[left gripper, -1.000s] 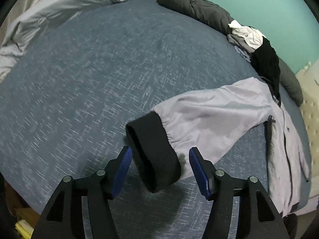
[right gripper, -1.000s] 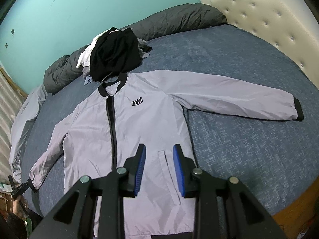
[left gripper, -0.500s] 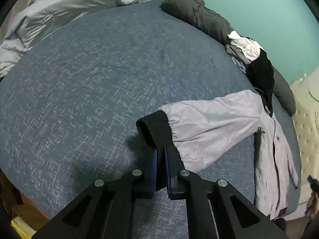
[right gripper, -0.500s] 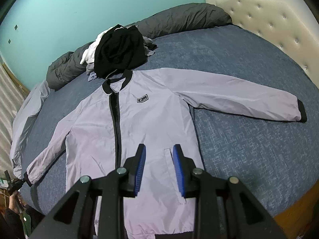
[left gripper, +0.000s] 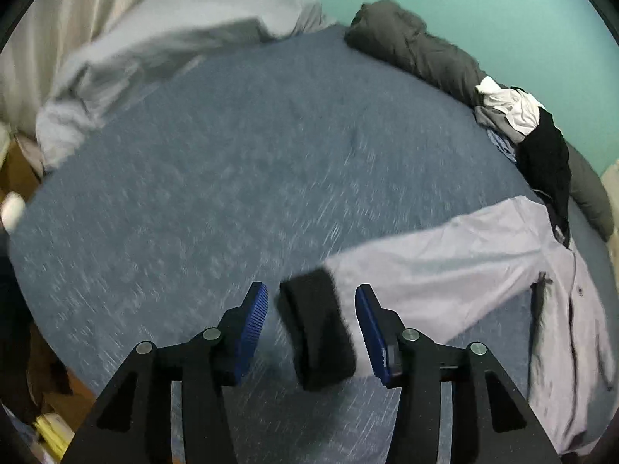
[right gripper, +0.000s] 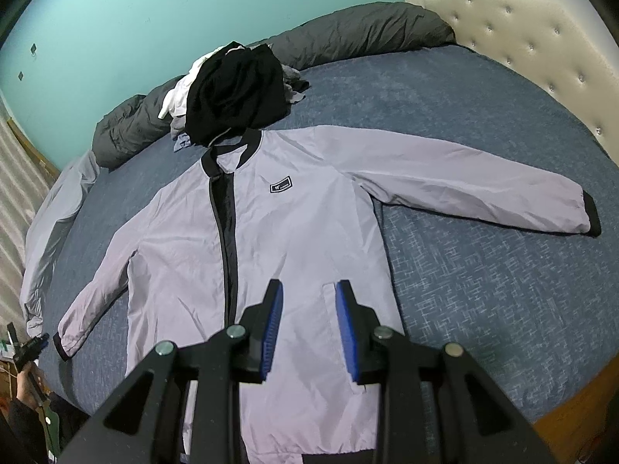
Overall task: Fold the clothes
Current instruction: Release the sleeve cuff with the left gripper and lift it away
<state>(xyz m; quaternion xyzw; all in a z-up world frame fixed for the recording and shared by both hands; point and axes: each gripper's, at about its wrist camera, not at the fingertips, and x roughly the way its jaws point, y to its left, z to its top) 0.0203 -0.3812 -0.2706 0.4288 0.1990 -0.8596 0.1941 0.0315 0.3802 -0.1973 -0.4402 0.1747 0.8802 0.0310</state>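
A light grey jacket (right gripper: 294, 232) with black trim lies face up, spread flat on the blue bed (right gripper: 483, 290), sleeves stretched out. In the left wrist view its sleeve (left gripper: 445, 270) ends in a black ribbed cuff (left gripper: 317, 332). The cuff sits between the jaws of my left gripper (left gripper: 311, 290), which are opening; the blue pads (left gripper: 255, 321) stand apart from it on both sides. My right gripper (right gripper: 309, 288) hovers over the jacket's lower front, near the pocket, jaws partly open with nothing between them.
A pile of black and white clothes (right gripper: 236, 92) lies beyond the collar, against a rolled dark grey duvet (right gripper: 348, 38). A light grey blanket (left gripper: 154, 50) hangs off the far corner. A tufted headboard (right gripper: 522, 38) and the wooden bed edge (right gripper: 572, 406) bound the right side.
Half a second ago my left gripper was shut on the black cuff; its jaws have since spread and the cuff sits loose between them. The left view has tilted upward. The right gripper stayed put.
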